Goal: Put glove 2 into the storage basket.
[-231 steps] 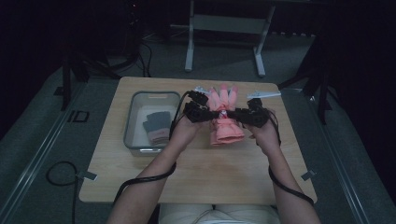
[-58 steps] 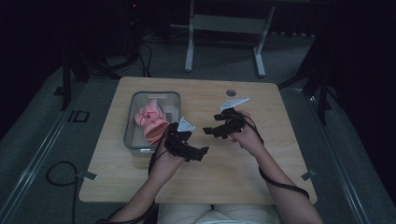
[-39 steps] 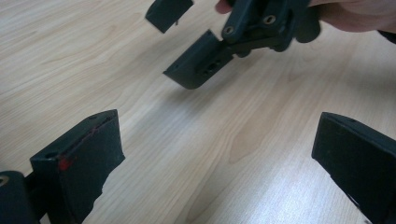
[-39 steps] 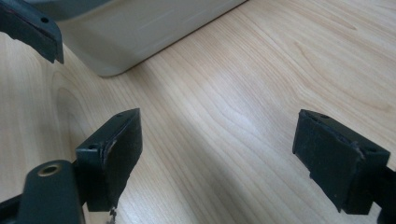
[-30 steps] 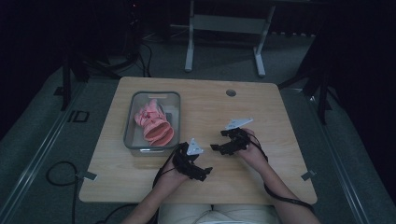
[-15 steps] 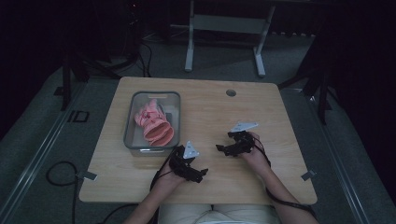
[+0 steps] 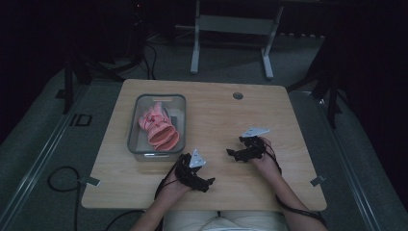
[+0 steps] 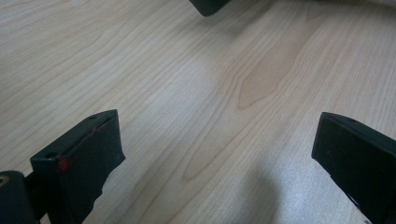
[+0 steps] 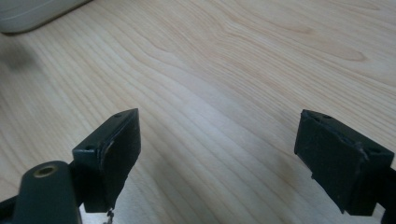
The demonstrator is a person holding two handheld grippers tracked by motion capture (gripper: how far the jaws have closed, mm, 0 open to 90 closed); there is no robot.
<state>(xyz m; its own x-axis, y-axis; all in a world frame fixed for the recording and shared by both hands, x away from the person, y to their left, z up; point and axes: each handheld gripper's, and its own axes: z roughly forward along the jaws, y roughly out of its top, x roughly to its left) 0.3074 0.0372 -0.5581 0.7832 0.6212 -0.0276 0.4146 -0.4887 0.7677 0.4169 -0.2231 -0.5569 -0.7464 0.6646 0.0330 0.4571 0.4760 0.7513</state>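
A pink rubber glove [image 7: 158, 129] lies crumpled in the clear grey bin [image 7: 134, 144] at the left of the wooden table [image 7: 216, 110]. My left gripper [image 7: 206, 183] rests low near the front edge, right of the bin's near corner, open with bare wood between its jaws [image 8: 215, 154]. The right gripper [image 7: 234, 154] sits a little farther right and back, also open over bare wood [image 9: 217, 154]. Neither holds anything. A black jaw tip of the other gripper [image 8: 208, 4] shows at the top of the left gripper view.
A round cable hole [image 7: 237, 95] sits near the table's far edge. The bin's pale corner [image 9: 28, 11] shows at the top left of the right gripper view. Dark floor, cables and a metal stand [image 7: 231, 29] surround the table.
Earlier both grippers held the pink glove over the table's middle. It now lies in the bin, and both grippers have drawn back toward the near edge, open.
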